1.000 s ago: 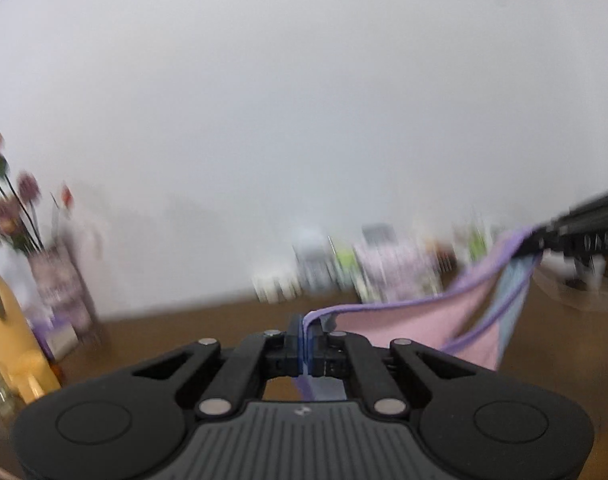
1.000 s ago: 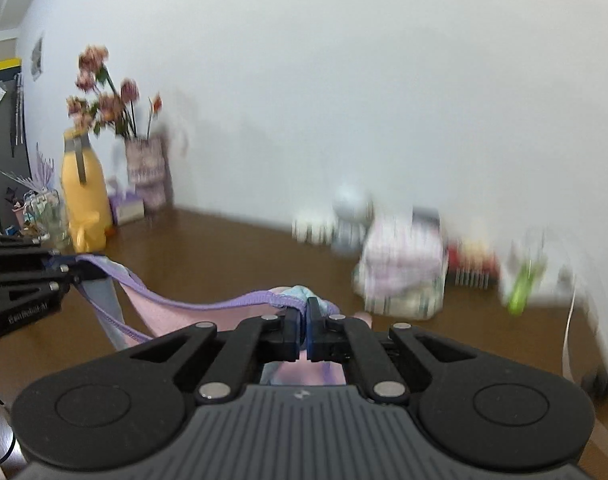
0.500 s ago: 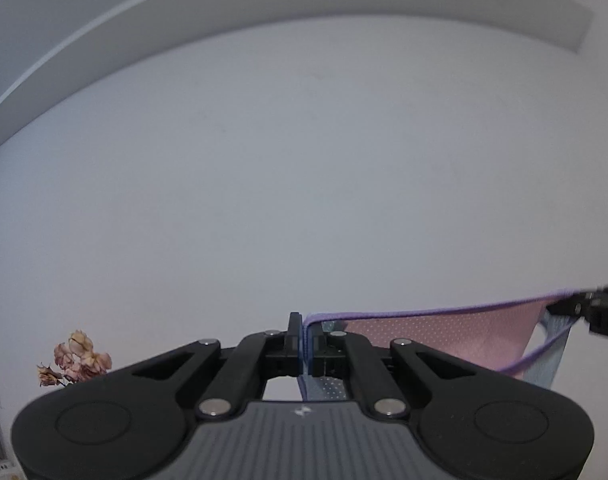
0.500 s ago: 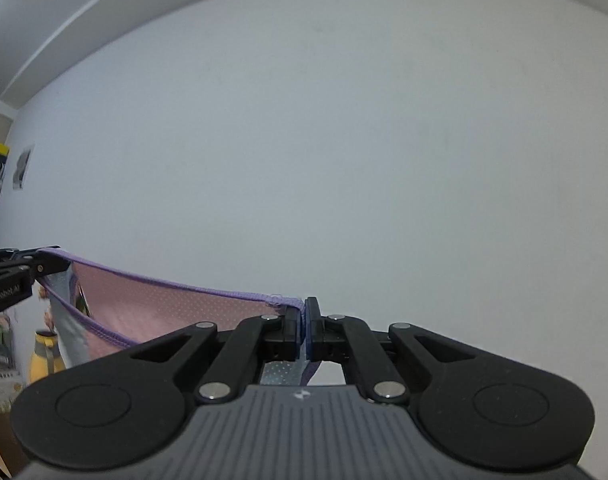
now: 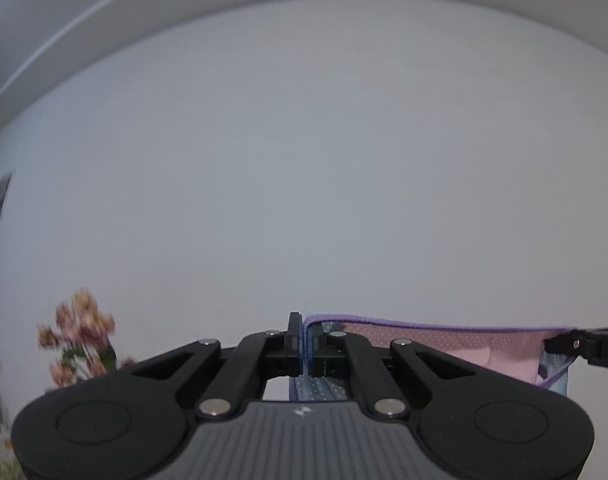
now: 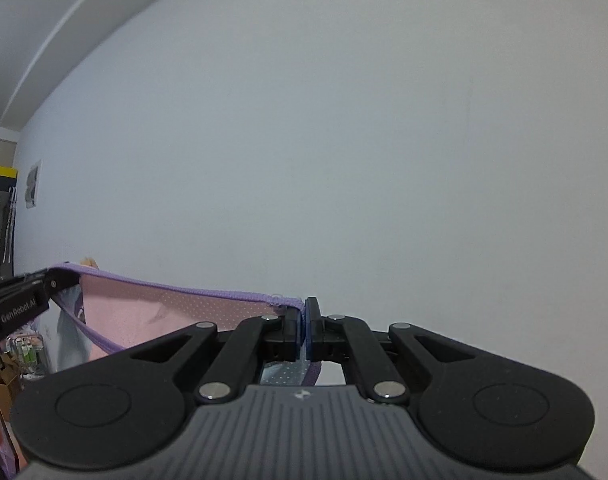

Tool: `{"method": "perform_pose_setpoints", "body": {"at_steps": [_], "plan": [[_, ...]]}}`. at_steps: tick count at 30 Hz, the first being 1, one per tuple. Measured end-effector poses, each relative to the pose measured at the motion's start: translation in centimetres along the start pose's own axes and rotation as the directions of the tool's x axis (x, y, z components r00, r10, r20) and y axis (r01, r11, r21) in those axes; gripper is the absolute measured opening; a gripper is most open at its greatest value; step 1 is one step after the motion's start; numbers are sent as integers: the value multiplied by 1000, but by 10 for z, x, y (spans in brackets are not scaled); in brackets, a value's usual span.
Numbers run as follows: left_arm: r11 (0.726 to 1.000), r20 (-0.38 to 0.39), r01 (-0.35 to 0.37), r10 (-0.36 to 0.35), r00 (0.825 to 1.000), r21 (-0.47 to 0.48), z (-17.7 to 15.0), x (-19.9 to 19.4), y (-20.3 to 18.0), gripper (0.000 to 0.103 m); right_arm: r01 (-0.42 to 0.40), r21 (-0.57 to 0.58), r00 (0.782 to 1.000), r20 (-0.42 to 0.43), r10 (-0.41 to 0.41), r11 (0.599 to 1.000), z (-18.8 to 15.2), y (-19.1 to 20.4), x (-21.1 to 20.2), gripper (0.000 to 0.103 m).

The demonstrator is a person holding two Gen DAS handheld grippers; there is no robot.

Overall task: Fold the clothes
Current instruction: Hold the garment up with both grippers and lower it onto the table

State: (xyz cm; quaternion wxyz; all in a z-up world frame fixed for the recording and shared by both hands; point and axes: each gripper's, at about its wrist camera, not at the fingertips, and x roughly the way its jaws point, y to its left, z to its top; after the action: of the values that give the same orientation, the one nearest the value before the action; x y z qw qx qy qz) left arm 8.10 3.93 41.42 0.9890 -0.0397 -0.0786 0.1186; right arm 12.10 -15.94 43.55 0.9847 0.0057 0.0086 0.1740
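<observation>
Left wrist view: a pink garment (image 5: 456,344) is held taut at lower right between left gripper (image 5: 304,340) and right gripper (image 5: 560,346), both clamped on its hem; lowering flat is judged next.

Soft, even light fills both my views; the pale grey-white wall (image 5: 304,160) carries no hard shadows or glare. Fisheye bending curves its upper edge, corners go dark, and the dried pink flowers (image 5: 79,344) at lower left smear with blur.
</observation>
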Motion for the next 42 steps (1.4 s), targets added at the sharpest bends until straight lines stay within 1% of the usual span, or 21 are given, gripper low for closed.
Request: {"method": "perform_pose_setpoints", "body": {"at_steps": [4, 6, 7, 9, 12, 15, 18, 19, 22, 25, 27, 29, 31, 32, 33, 34, 36, 38, 39, 40, 42], "plan": [[998, -64, -47, 44, 997, -51, -41, 58, 14, 1, -7, 60, 998, -62, 10, 998, -26, -5, 76, 1], [994, -74, -66, 59, 996, -89, -54, 69, 34, 1, -9, 91, 996, -92, 18, 996, -40, -7, 116, 1], [993, -65, -59, 53, 996, -99, -61, 79, 38, 1, -8, 107, 995, -98, 19, 994, -46, -7, 133, 1], [995, -24, -49, 47, 999, -89, -71, 87, 45, 1, -1, 132, 997, -80, 12, 991, -52, -6, 159, 1], [996, 49, -57, 61, 997, -73, -69, 98, 51, 1, -10, 158, 999, -33, 15, 987, -55, -8, 189, 1], [995, 141, -45, 58, 988, -93, -56, 106, 57, 1, -48, 183, 998, 47, 40, 982, -51, -12, 200, 1], [996, 225, 1, 18, 974, -84, -46, 90, 53, 1, -82, 194, 989, 139, 55, 978, -53, -18, 193, 1], [997, 239, 18, 0, 971, -74, -49, 83, 52, 1, -91, 199, 985, 164, 58, 976, -56, -22, 189, 1], [997, 244, 67, -56, 968, -37, -76, 50, 47, 1, -114, 228, 981, 181, 73, 967, -79, -35, 176, 1], [997, 225, 72, -78, 971, 36, -119, 6, 34, 1, -119, 233, 986, 144, 87, 965, -125, -46, 152, 1], [993, 181, 87, -100, 978, 77, -160, -32, 23, 1, -125, 256, 990, 88, 106, 959, -169, -59, 130, 2], [986, 118, 115, -129, 985, 119, -205, -71, 10, 1, -116, 271, 993, 35, 111, 956, -214, -66, 106, 2], [975, 6, 152, -155, 988, 164, -246, -106, -3, 2, -93, 306, 994, -32, 108, 948, -263, -75, 79, 2], [970, -59, 171, -163, 985, 174, -266, -123, -9, 2, -79, 347, 991, -75, 111, 935, -286, -82, 66, 2], [966, -126, 188, -168, 978, 177, -284, -140, -15, 2, -61, 385, 986, -119, 115, 921, -310, -87, 53, 2], [965, -195, 201, -168, 966, 169, -300, -153, -19, 2, -40, 421, 979, -163, 119, 906, -334, -92, 38, 2], [965, -307, 213, -159, 938, 153, -319, -172, -21, 2, 7, 478, 961, -247, 126, 878, -379, -99, 7, 2], [969, -377, 215, -155, 913, 123, -333, -181, -9, 2, 53, 500, 941, -314, 124, 864, -418, -96, -32, 2], [969, -394, 217, -155, 906, 119, -337, -183, -1, 2, 68, 511, 934, -334, 125, 857, -432, -89, -49, 2], [967, -411, 222, -154, 899, 124, -341, -190, 0, 3, 80, 517, 929, -348, 124, 852, -438, -80, -64, 2], [955, -449, 247, -149, 881, 167, -344, -219, -14, 5, 104, 520, 921, -373, 115, 848, -445, -75, -96, 2]]}}
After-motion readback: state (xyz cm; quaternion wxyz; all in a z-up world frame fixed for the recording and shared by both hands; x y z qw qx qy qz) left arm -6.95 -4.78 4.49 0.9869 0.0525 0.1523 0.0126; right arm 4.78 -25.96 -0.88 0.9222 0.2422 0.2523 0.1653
